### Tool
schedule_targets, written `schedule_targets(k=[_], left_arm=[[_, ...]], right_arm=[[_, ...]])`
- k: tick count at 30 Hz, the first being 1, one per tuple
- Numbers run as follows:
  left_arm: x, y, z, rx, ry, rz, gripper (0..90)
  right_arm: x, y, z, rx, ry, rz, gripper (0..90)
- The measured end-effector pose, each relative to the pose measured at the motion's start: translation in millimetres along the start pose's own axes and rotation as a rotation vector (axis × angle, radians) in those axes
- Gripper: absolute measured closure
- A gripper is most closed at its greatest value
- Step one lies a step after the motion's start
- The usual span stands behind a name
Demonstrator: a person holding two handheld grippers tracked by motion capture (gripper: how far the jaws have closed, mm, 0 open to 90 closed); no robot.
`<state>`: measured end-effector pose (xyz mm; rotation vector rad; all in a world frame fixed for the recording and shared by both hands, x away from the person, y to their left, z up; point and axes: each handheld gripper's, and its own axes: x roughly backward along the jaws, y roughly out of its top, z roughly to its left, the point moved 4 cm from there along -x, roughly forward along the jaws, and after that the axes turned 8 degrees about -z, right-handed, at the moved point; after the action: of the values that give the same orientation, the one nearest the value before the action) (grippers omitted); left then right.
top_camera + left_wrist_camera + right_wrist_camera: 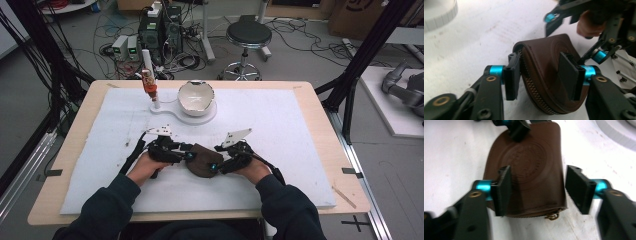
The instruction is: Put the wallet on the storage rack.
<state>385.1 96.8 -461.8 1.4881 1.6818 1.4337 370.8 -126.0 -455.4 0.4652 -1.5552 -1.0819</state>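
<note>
High view: a brown leather pouch (202,161) lies on the white mat (280,130) near the front edge of the table (320,100), between the left claw (181,155) and the right claw (220,164). Both claws meet at it from either side. Farther back stand a white bowl (196,97) on a white stand (172,111) and an upright post (149,80) with something reddish on it, well apart from the hands. The mat to the right and left is bare, so there is open room to slide or lift sideways; the front edge is near the forearms.

Left gripper view: the left claw straddles the pouch's zipped edge (534,85), its jaws partly closed, one against the outer face and one on the inner fold. It seems to pinch the leather, though how firmly I cannot tell. The right claw sits just beyond.

Right gripper view: the right claw is wide open over the pouch's stamped face (531,162); one jaw overlaps the leather, the other stands clear beside it, holding nothing. A small brass zipper pull (552,215) shows at the near edge.

The step looks like steadying the pouch to work its zipper. Best to keep the left pinch steady and bring the right claw down onto the pull, moving away from the bowl.
</note>
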Motion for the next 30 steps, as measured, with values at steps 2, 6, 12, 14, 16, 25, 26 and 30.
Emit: schedule_targets(k=[2, 6, 12, 14, 16, 25, 26, 30], left_arm=[[1.9, 2.3, -1.7, -0.017, -0.015, -0.020, 56.6], [2.8, 3.8, -3.5, -0.052, -0.028, -0.040, 57.0], [9.5, 12.6, -0.7, -0.064, 0.028, -0.101, 57.5], [26.1, 22.9, 7.2, -0.069, 0.125, -0.156, 49.1], [37.7, 28.0, 12.8, -0.054, 0.175, -0.192, 46.1], [92.1, 36.3, 38.8, -0.036, 0.365, -0.304, 43.4], [97.9, 36.9, 41.1, -0.036, 0.384, -0.318, 43.4], [126.1, 34.1, 53.2, -0.049, 0.480, -0.322, 39.9]], right_arm=[[-1.6, -3.1, -6.3, -0.075, 0.041, -0.002, 23.2], [-5.9, -9.9, -16.7, -0.221, 0.182, -0.001, 34.1], [-1.0, -7.6, -16.5, -0.275, 0.257, -0.022, 53.2], [2.9, -1.3, -17.1, -0.257, 0.232, -0.074, 59.4], [7.6, 2.6, -18.5, -0.253, 0.199, -0.113, 63.2], [34.7, 5.8, -46.9, -0.238, -0.134, -0.201, 66.6], [34.7, 5.8, -46.9, -0.238, -0.134, -0.201, 66.6], [46.3, 6.3, -55.9, -0.202, -0.285, -0.191, 66.6]])
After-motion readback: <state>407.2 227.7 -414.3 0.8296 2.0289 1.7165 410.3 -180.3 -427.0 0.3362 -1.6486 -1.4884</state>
